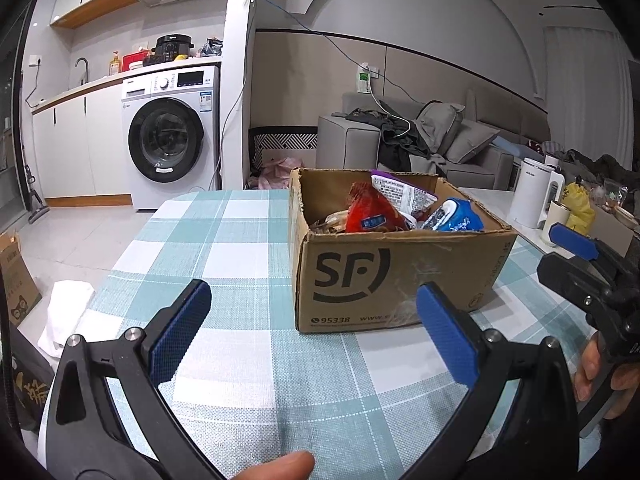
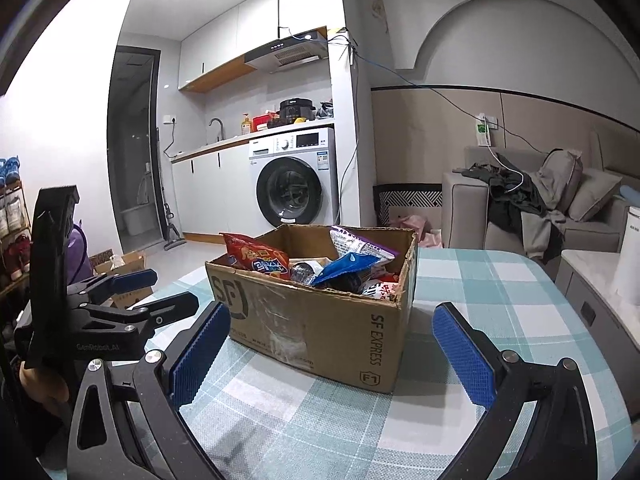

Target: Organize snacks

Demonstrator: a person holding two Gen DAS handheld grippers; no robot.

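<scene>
Left wrist view, left gripper (image 1: 312, 332) spread wide and empty above the checked tablecloth (image 1: 248, 240), right gripper (image 2: 332, 348) likewise spread and empty, cardboard box (image 1: 384, 276) just ahead near the table's far edge, red snack bag (image 1: 372, 212), blue packet (image 1: 456, 216) and purple-trimmed packet (image 1: 400, 192) piled inside, white kettle (image 1: 534, 192) beyond the table's right edge.
</scene>
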